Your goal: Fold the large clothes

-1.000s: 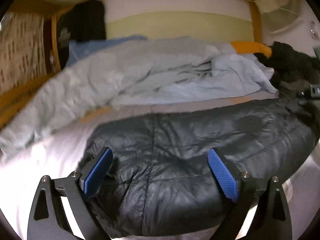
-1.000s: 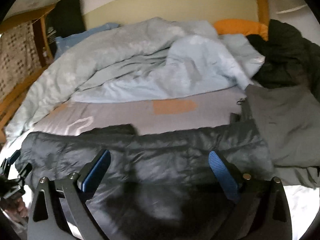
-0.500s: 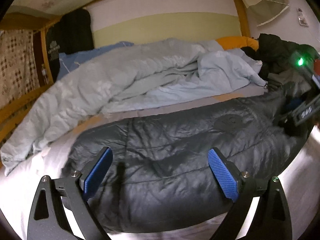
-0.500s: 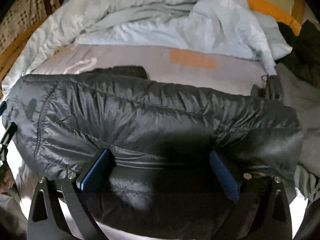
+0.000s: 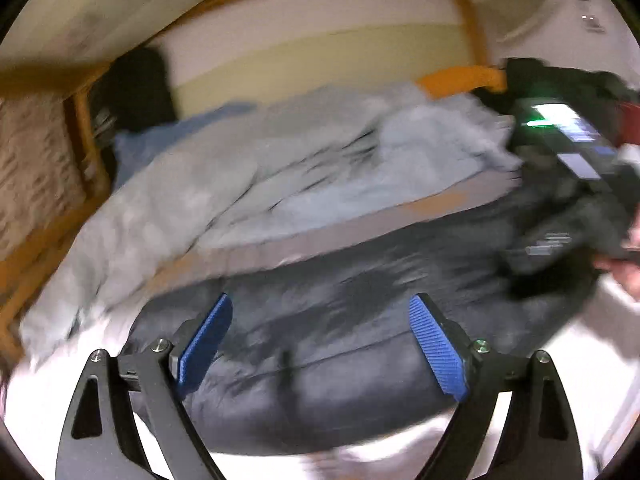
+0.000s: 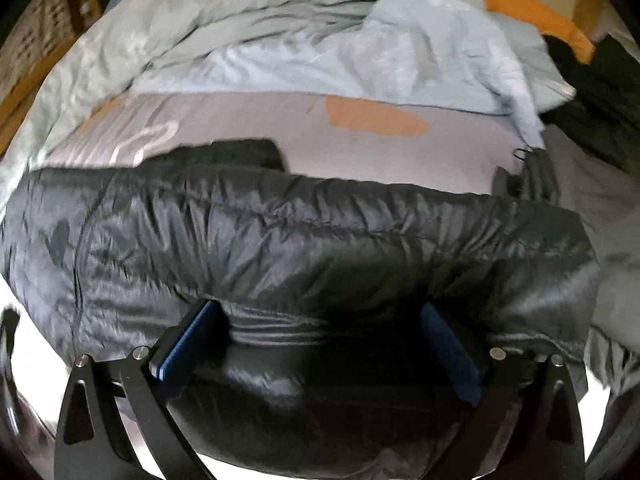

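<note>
Left gripper (image 5: 320, 344), jaws wide and lately narrowing, nothing between them, hovers over the dark puffy jacket (image 6: 304, 240), probably seeking an edge. Right gripper (image 6: 320, 344), jaws also wide, presses down into the jacket's padding (no clamp visible). The jacket lies across the grey sheet (image 6: 460, 140); a crumpled pale-blue duvet (image 6: 280, 32) at twelve o'clock, an orange pillow (image 6: 536, 16) at two.
</note>
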A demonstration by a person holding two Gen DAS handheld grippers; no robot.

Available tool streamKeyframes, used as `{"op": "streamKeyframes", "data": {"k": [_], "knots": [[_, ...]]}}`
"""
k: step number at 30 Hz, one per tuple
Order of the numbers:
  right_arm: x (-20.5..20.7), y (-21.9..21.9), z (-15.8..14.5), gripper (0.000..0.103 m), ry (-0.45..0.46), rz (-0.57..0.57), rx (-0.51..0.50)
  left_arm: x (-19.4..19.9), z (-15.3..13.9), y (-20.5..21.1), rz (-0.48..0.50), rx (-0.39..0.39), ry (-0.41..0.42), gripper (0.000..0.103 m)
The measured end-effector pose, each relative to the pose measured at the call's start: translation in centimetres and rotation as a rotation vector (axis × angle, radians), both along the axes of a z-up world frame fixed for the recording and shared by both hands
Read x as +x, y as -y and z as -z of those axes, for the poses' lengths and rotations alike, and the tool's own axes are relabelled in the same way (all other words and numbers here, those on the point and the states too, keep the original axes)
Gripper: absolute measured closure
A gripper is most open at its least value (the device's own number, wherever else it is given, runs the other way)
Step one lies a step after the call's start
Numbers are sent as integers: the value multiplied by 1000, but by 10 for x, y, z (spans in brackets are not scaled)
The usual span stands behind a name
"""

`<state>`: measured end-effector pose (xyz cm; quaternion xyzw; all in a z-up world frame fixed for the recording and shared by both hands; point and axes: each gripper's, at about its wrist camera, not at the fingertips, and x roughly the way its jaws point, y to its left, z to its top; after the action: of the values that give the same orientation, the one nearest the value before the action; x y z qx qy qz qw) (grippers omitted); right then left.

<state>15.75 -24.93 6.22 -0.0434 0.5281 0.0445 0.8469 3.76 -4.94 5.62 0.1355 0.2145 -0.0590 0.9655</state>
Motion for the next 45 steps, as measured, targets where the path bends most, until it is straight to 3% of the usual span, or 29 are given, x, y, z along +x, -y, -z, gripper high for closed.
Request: {"op": "streamKeyframes", "data": {"k": [5, 11, 14, 16, 19, 21, 23, 26, 28, 31, 34, 37, 40, 45], "knots": [[0, 7, -15, 1, 19, 68, -3, -20, -7, 46, 9, 120, 109, 14], [-16, 18, -36, 1, 62, 86, -56, -23, 2, 56, -8, 113, 71, 14], [-23, 27, -48, 1, 80, 119, 2, -12, 19, 54, -56, 108, 34, 15], [-24, 27, -51, 1, 84, 123, 20, -3, 28, 52, -71, 83, -26, 27], [-26, 23, -51, 1, 93, 145, -43, 6, 32, 44, -65, 15, -90, 43], [-32, 17, -58, 2, 155, 154, -109, 7, 31, 41, -43, -25, -91, 47], [-34, 7, -65, 2, 197, 116, -166, 9, 27, 41, -55, -8, -82, 48], [-33, -1, -76, 2, 259, 105, -187, 13, 22, 37, -47, -28, -96, 57], [-28, 2, -78, 2, 236, 138, -112, 18, 23, 32, -29, -66, -138, 68], [-12, 14, -72, 2, 157, 190, 55, 23, 28, 25, -16, -84, -181, 68], [-1, 26, -61, 2, 118, 272, 97, 22, 27, 24, -18, -52, -163, 68], [1, 32, -45, 4, 44, 333, 135, 24, 24, 18, 12, -109, -195, 68], [0, 18, -34, 4, -39, 292, 101, 22, 20, 17, 47, -155, -212, 68], [-11, -10, -37, 5, 71, 175, -105, 20, 25, 25, 81, -118, -207, 68]]}}
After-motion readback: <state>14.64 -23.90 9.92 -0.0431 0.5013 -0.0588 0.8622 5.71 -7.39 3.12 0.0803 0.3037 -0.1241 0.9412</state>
